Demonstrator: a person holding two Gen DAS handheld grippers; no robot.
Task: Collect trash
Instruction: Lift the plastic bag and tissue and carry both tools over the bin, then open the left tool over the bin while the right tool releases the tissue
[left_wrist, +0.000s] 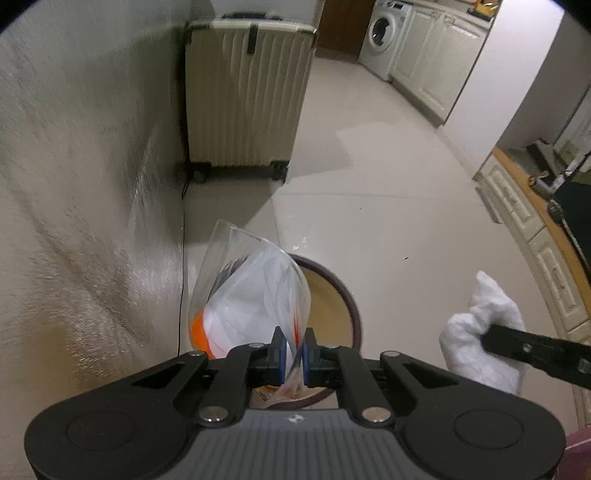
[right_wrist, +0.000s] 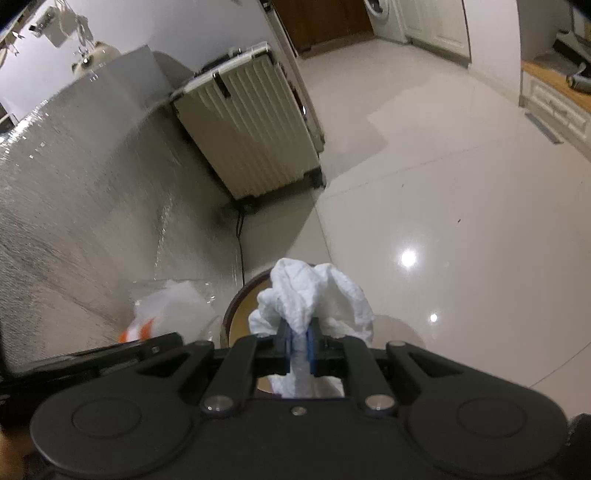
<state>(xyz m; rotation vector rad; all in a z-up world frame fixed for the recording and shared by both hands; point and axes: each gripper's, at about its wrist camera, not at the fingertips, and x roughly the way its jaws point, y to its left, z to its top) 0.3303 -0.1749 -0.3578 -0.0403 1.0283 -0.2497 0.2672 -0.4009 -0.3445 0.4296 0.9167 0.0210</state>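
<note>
1. Left gripper (left_wrist: 293, 349) is clamped on the bag (left_wrist: 251, 295), above the bin (left_wrist: 354, 310): light, slippery film; hold bunched film.
2. Right gripper (right_wrist: 299, 345) pinches the tissue (right_wrist: 314, 295) over the bin: soft, weightless, crushable.

Two grippers are counted: the left gripper (left_wrist: 292, 354) and the right gripper (right_wrist: 298, 347), each with two fingers. Two pieces of trash are counted: one clear plastic bag (left_wrist: 251, 295) with white and orange contents, and one crumpled white paper towel (right_wrist: 314, 295). One round bin (left_wrist: 332, 291) with a dark rim is seen on the floor. One ribbed, cream suitcase (left_wrist: 243, 96) is counted against the wall, with one black cable (left_wrist: 181, 258) running down beside it. One washing machine (left_wrist: 384, 33) is counted in the far room.
</note>
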